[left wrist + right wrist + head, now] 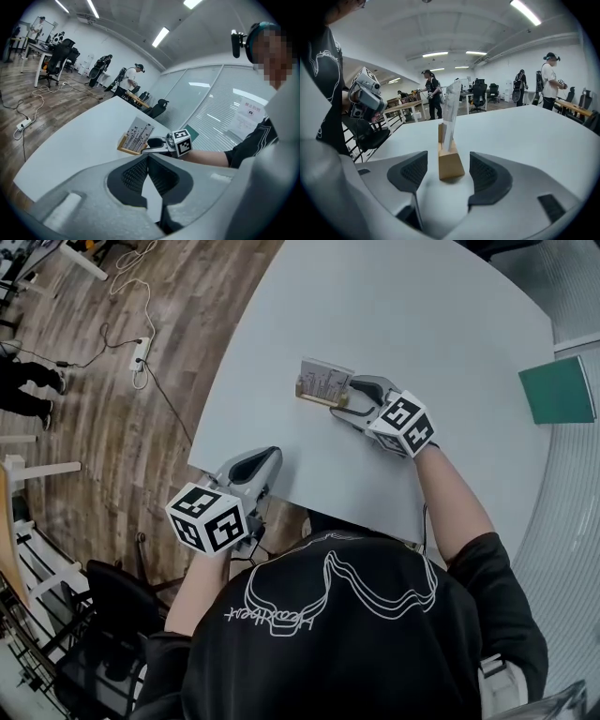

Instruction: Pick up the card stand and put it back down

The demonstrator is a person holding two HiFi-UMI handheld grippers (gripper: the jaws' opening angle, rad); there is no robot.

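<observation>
The wooden card stand (323, 385), a printed card upright in its slot, rests on the pale desk (422, 324), well in from the curved left edge and the near edge. The right gripper (349, 401) lies low on the desk with its jaws wide apart on either side of one end of the stand's base, a gap showing on each side. The left gripper (267, 457) sits at the near edge, jaws together and empty, and a green board (558, 390) lies at the right edge.
</observation>
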